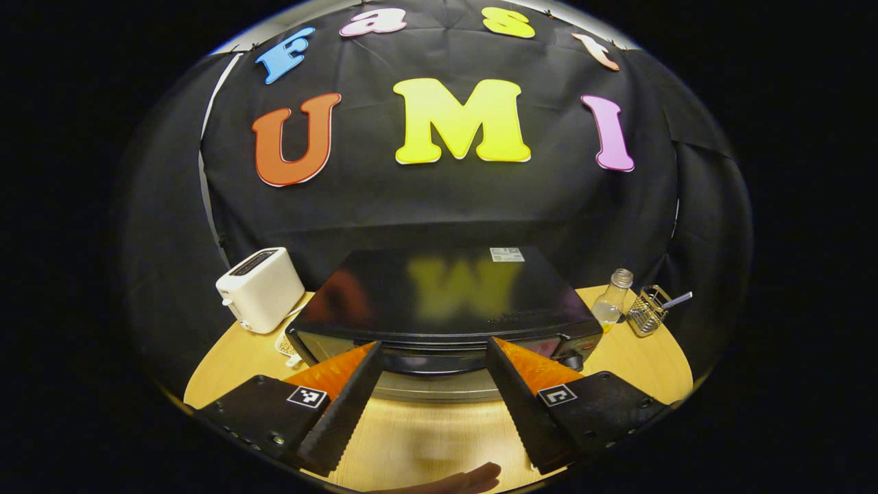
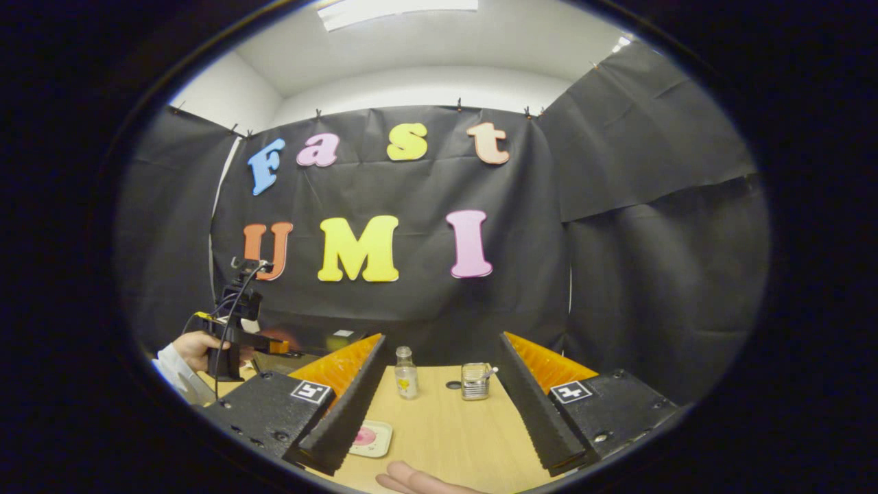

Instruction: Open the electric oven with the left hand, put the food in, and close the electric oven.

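Left gripper spread wide, holding nothing, fingers framing the front of the electric oven, which sits on the wooden table with its door closed. White toaster just left of the oven; glass bottle and wire basket to its right. Right gripper also spread, holding nothing, off to the oven's right above the table; small plate with pink food on the table between its fingers, bottle and basket farther back.
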